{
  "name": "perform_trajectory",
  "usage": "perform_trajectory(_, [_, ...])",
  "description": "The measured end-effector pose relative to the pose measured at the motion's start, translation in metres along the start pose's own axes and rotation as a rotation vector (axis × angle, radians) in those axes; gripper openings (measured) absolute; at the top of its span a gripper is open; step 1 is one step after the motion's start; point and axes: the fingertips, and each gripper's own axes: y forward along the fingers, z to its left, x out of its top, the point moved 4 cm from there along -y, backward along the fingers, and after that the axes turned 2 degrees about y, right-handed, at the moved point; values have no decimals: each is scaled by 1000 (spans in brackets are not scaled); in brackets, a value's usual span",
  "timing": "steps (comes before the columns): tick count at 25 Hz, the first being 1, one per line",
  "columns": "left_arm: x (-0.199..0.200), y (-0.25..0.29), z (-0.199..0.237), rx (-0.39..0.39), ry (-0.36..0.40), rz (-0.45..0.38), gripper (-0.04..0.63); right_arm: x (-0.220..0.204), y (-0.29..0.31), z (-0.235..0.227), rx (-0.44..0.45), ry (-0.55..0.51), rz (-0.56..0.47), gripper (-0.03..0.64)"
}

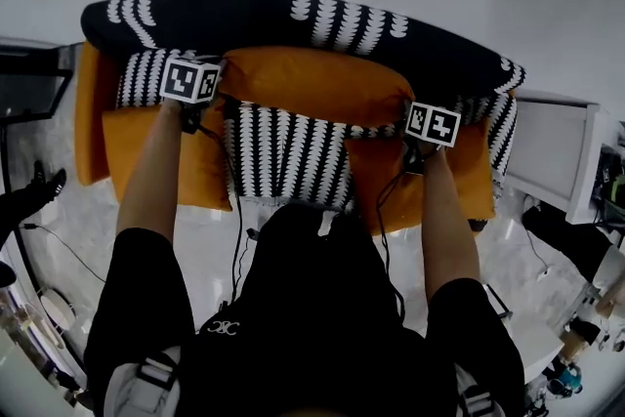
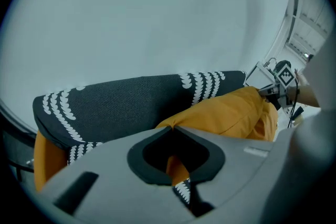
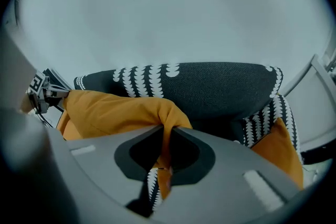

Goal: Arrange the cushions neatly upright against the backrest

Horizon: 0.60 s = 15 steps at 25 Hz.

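Observation:
A long orange cushion (image 1: 312,83) is held along the sofa's black, white-patterned backrest (image 1: 254,15). My left gripper (image 1: 217,91) is shut on its left end, and my right gripper (image 1: 408,117) is shut on its right end. In the left gripper view the jaws (image 2: 171,131) pinch an orange corner (image 2: 231,113) in front of the backrest (image 2: 121,105). The right gripper view shows bunched orange fabric (image 3: 115,110) squeezed between that gripper's jaws (image 3: 167,131). Below the held cushion lies a black-and-white patterned cushion (image 1: 293,161), with flat orange cushions left (image 1: 200,171) and right (image 1: 435,186) of it.
Patterned cushions stand at the sofa's left end (image 1: 142,78) and right end (image 1: 503,132). A white cabinet (image 1: 557,151) is right of the sofa, and a dark table (image 1: 29,83) is to its left. Cables trail over the pale floor (image 1: 215,259). A bare wall rises behind the backrest.

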Motion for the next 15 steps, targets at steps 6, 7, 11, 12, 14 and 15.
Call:
perform_trajectory(6, [27, 24, 14, -46, -29, -52, 14, 30, 16, -6, -55, 9, -23, 40])
perform_trajectory(7, [31, 28, 17, -41, -24, -54, 14, 36, 19, -7, -59, 6, -25, 40])
perform_trajectory(11, [47, 40, 29, 28, 31, -60, 15, 59, 27, -4, -79, -6, -36, 44])
perform_trajectory(12, [51, 43, 31, 40, 30, -70, 15, 64, 28, -4, -83, -9, -41, 44])
perform_trajectory(14, [60, 46, 36, 54, 12, -94, 15, 74, 30, -4, -87, -12, -55, 44])
perform_trajectory(15, [65, 47, 39, 60, 6, -105, 15, 80, 30, -5, -87, -8, -63, 44])
